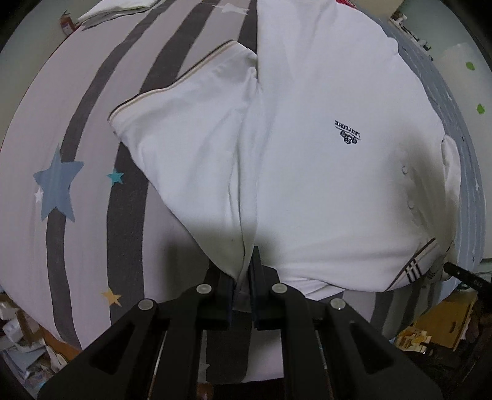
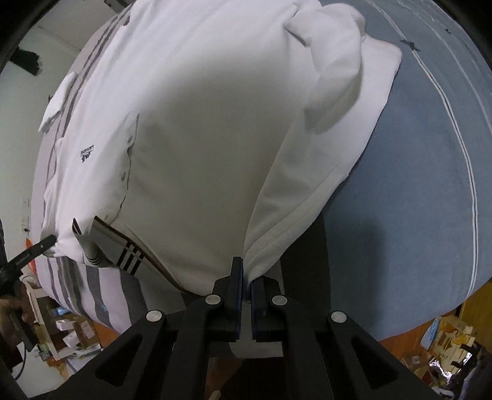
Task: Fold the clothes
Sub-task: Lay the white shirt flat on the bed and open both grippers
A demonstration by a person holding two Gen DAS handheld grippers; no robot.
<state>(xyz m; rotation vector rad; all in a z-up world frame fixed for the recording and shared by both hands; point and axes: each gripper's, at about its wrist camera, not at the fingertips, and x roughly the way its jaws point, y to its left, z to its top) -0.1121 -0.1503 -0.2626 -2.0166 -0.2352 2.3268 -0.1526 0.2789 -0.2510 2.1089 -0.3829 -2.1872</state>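
A white polo shirt [image 1: 307,172] with a dark chest logo lies front up on the bed, collar toward me. It also shows in the right wrist view [image 2: 200,147]. My left gripper [image 1: 244,277] is shut on the shirt's near shoulder seam beside the spread left sleeve [image 1: 184,129]. My right gripper [image 2: 244,277] is shut on the other shoulder, next to the right sleeve [image 2: 323,190]. The striped collar [image 2: 129,255] lies between them. The tip of the left gripper [image 2: 33,249] shows at the left of the right wrist view.
The bed has a white and grey striped sheet with stars [image 1: 58,184] on the left and a blue-grey sheet [image 2: 415,200] on the right. Folded white cloth [image 1: 113,10] lies at the far left. Boxes and clutter [image 2: 446,344] sit on the floor below the bed edge.
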